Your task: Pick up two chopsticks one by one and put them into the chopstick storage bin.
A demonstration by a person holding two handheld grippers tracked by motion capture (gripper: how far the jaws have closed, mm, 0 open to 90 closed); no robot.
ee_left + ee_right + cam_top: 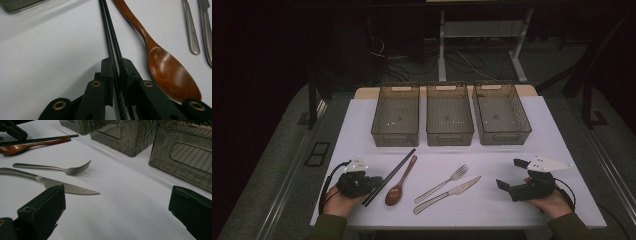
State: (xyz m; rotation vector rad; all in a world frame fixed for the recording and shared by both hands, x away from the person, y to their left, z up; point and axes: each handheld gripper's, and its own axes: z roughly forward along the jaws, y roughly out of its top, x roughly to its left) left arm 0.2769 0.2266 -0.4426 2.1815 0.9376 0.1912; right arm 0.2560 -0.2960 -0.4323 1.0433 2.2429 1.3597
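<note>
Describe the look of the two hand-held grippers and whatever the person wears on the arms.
Both the left gripper and right gripper are matte black, with blocky jaws. A pale grey three-cornered plate sits on top of each, and a black cable loops from each body. Brass-coloured rivets mark the left gripper's linkages. The sleeves are olive green.

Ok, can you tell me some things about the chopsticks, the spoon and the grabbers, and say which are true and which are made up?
1. The left gripper is shut on the black chopsticks. True.
2. The wooden spoon lies inside one of the bins. False: it lies on the white table, beside the chopsticks.
3. The right gripper is holding the knife. False: its jaws stand wide open with nothing between them; the knife lies on the table.
4. Three see-through bins stand in a row at the far side, with nothing visible in them. True.
5. The fork lies next to the knife. True.
</note>
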